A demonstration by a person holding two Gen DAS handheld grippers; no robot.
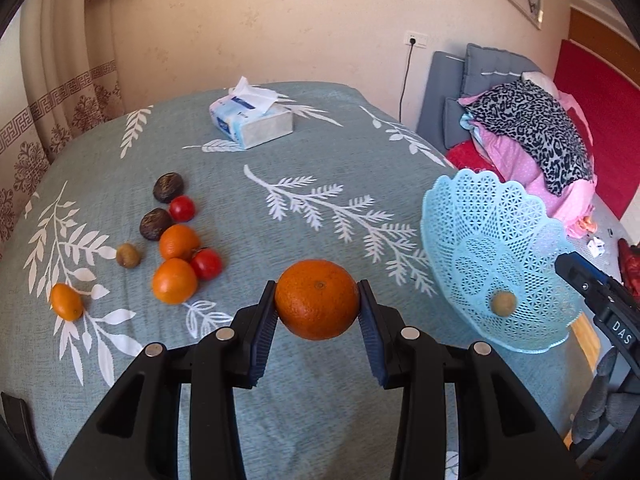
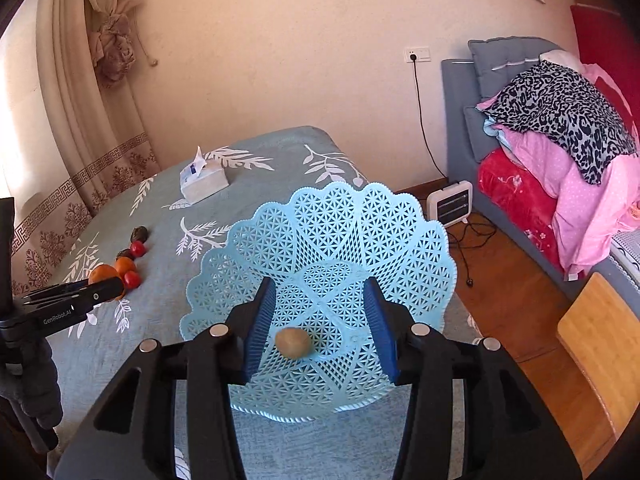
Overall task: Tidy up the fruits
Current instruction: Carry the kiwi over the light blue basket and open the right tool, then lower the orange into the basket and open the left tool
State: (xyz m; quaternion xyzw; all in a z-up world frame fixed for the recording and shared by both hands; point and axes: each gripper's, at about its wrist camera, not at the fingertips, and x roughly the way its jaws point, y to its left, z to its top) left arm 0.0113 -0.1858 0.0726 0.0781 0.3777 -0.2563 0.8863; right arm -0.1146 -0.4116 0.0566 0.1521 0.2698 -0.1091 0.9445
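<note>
My left gripper (image 1: 317, 300) is shut on a large orange (image 1: 317, 299) and holds it above the cloth-covered table. To its right stands a light blue lattice basket (image 1: 532, 232) with one small brown-green fruit (image 1: 503, 303) inside. My right gripper (image 2: 320, 320) is open, its jaws apart over the near part of the basket (image 2: 400, 232), around but not touching the small fruit (image 2: 293, 342). Loose fruit lies at the table's left: oranges (image 1: 175, 281), red tomatoes (image 1: 206, 264), dark round fruits (image 1: 169, 187), a small green-brown fruit (image 1: 128, 255) and a small orange (image 1: 66, 301).
A tissue box (image 1: 251, 120) sits at the table's far side. The table edge runs just right of the basket. Beyond it are a wooden floor, a small white heater (image 2: 450, 202), a wooden stool (image 2: 600, 344) and a bed with piled bedding (image 2: 560, 140).
</note>
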